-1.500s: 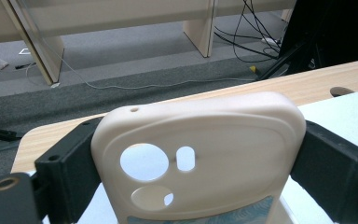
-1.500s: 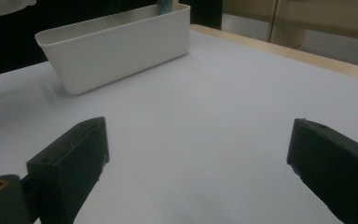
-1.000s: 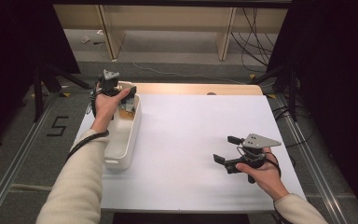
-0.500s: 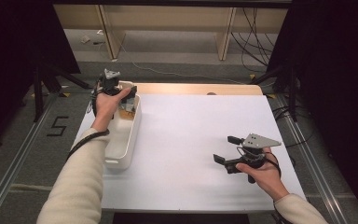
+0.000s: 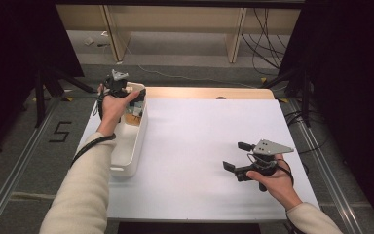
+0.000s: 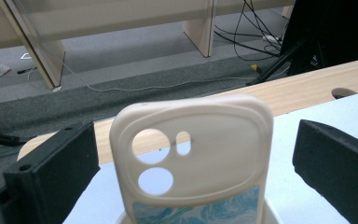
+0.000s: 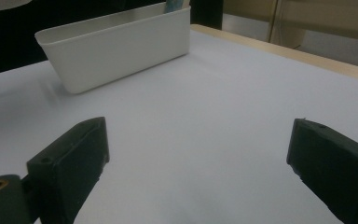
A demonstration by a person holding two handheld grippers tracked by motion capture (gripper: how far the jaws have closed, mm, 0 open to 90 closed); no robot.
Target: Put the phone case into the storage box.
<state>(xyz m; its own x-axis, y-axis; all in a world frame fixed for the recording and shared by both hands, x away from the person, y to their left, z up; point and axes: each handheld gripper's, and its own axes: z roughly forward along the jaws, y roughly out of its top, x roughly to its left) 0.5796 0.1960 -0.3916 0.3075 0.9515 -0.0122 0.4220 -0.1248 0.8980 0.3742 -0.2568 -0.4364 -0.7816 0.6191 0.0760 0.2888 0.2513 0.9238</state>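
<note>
The left tongs (image 5: 135,97) hover over the far end of a white bin (image 5: 132,146) that sits along the left side of the desk (image 5: 199,146). Their jaws are spread wide, one on each side of a cream phone case (image 6: 191,154) that stands upright in the bin, camera cut-outs at the top and a blue swirled card behind it. Neither jaw touches the case, so this looks to me like lining up for a pinch across its width. The case leans on end, which probably makes it easier to take from above. The right tongs (image 5: 233,156) rest low at the near right of the desk, jaws also spread and holding nothing, pointed towards the bin, seemingly waiting.
</note>
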